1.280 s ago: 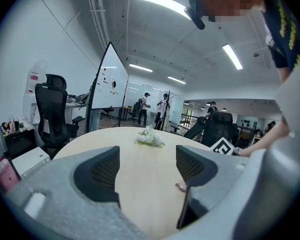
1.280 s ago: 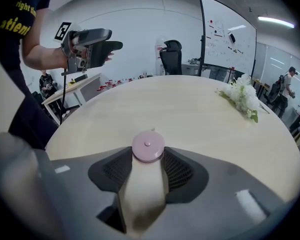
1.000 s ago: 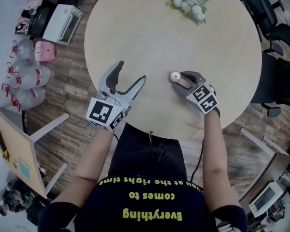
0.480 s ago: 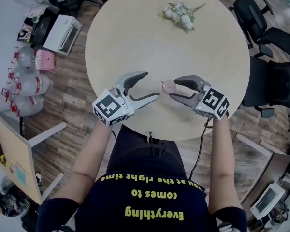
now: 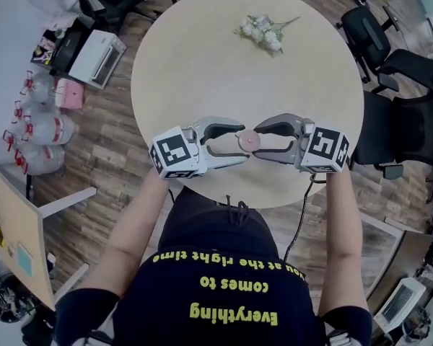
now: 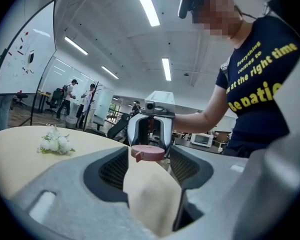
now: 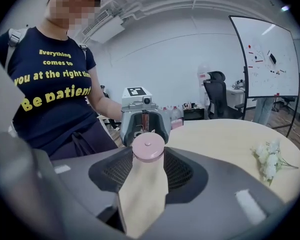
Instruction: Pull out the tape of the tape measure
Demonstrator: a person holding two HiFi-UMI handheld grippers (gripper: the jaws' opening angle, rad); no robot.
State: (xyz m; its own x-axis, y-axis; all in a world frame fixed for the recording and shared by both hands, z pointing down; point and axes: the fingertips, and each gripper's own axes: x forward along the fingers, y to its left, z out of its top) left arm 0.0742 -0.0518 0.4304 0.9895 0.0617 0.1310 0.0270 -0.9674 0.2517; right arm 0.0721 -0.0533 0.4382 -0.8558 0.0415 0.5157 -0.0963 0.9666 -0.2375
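The right gripper (image 5: 257,142) has its jaws clamped on the pink tape measure (image 7: 148,147), which it holds clear above the table (image 5: 202,63). The left gripper (image 5: 239,144) faces it with jaws well apart; they have just been closing. The pull tab (image 6: 136,157) lies between their tips, not yet pinched. No tape is drawn out. Judged outstanding: seizing the tab and the pull itself.

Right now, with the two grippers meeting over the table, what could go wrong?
1. The left gripper has just been closing its jaws with the tape measure at their tips, not gripped. It may clamp the round body instead of the small tab, so no tape comes out.
2. The right gripper holds the tape measure only at its fingertips, above the table. A pull might twist or slip it free.
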